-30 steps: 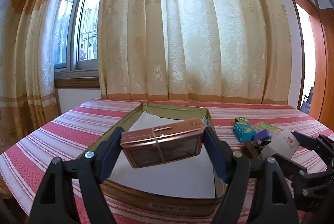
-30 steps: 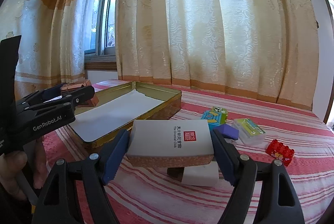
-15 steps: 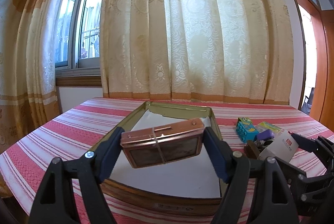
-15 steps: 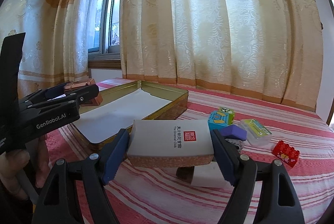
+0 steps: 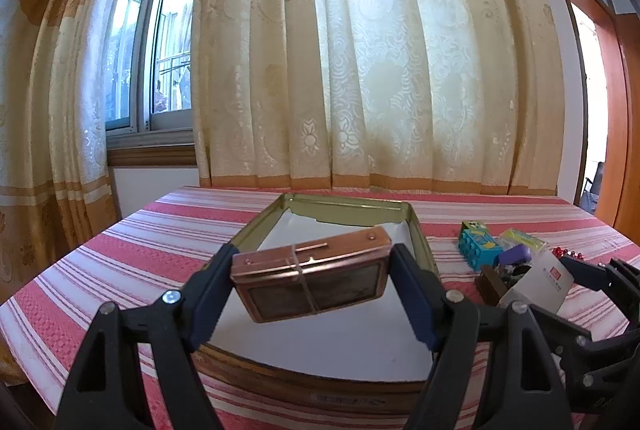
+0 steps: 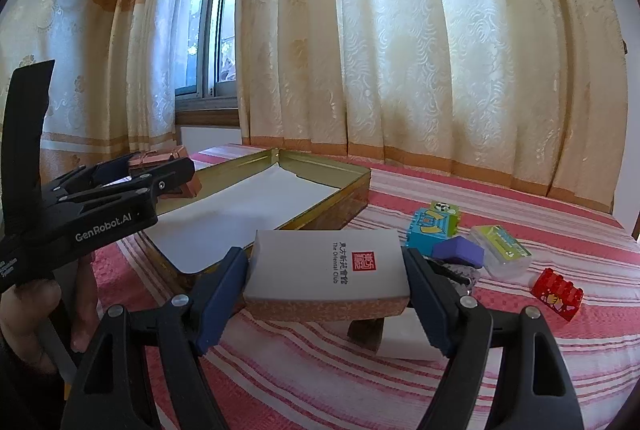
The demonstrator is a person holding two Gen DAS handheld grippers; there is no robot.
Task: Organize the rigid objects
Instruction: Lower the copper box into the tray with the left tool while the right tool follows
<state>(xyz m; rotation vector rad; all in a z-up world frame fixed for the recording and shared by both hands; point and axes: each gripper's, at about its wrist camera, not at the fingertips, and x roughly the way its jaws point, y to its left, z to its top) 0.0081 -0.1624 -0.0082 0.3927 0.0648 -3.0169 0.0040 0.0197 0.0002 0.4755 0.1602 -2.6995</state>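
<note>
My left gripper (image 5: 312, 294) is shut on a copper-coloured box (image 5: 310, 278) tied with a thin band, held in the air over the near end of an open gold tin (image 5: 418, 234) lined with white paper. My right gripper (image 6: 328, 282) is shut on a white box with a red seal and a patterned base (image 6: 326, 270), held above the striped tablecloth to the right of the tin (image 6: 352, 185). In the right wrist view the left gripper (image 6: 160, 177) shows at the left with the copper box (image 6: 160, 161).
Small things lie right of the tin: a blue-green toy block (image 6: 434, 222), a purple block (image 6: 458, 250), a clear case with a green label (image 6: 502, 246), a red brick (image 6: 556, 294), a dark and white box (image 6: 384, 338). A hand (image 6: 36, 310) grips the left tool. Curtains hang behind the table.
The right gripper with the white box has drifted slightly; the toys sit a little further right in its view. The left gripper and copper box have not moved.
</note>
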